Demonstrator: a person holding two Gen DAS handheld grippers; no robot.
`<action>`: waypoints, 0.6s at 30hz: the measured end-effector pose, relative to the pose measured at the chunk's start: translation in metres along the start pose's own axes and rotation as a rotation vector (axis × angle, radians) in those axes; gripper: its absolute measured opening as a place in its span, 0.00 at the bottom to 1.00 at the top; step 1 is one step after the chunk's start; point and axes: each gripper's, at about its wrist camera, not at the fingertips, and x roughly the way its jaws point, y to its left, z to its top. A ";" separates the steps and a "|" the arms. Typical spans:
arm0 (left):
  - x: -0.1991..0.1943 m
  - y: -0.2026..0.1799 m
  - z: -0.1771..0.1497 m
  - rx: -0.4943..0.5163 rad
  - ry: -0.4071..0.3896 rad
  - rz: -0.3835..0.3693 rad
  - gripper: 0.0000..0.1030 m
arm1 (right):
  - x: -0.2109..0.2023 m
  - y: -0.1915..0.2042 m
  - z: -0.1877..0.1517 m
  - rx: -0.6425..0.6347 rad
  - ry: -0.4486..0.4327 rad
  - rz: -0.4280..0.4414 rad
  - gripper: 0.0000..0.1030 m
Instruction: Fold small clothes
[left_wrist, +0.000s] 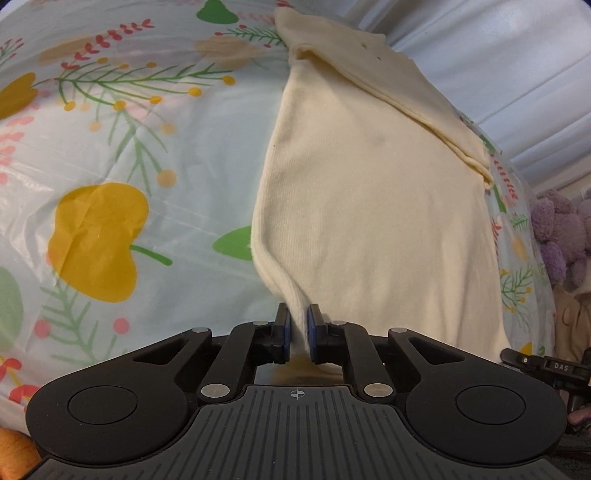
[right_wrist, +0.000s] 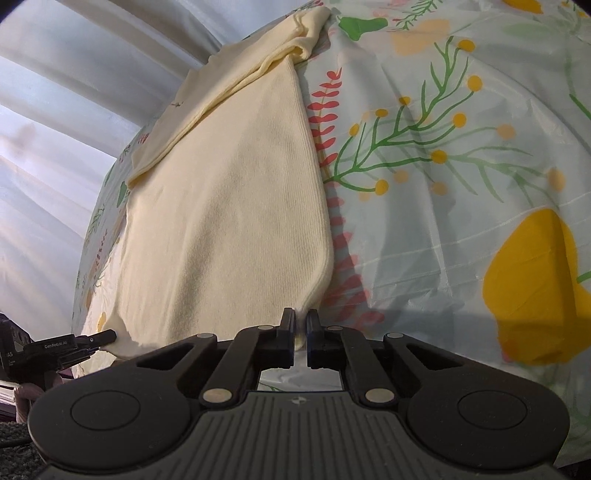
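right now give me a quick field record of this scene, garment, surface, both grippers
garment: cream knit garment, lying mostly flat, far part folded over
surface: floral tablecloth
left hand-held gripper: shut on near left corner of the garment
right hand-held gripper: shut on near right corner
background: purple plush toy past the table edge

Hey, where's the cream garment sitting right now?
The cream garment lies spread on the floral tablecloth, its near corners pinched by the left gripper and the right gripper, with its far end folded over near the white curtain.
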 end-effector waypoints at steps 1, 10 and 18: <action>-0.005 -0.002 0.004 -0.008 -0.024 -0.043 0.11 | -0.002 0.000 0.004 0.016 -0.013 0.022 0.05; -0.032 -0.022 0.085 -0.036 -0.319 -0.155 0.09 | -0.003 0.026 0.081 -0.036 -0.231 0.051 0.05; 0.038 -0.029 0.155 0.002 -0.363 0.020 0.06 | 0.054 0.064 0.144 -0.210 -0.347 -0.150 0.05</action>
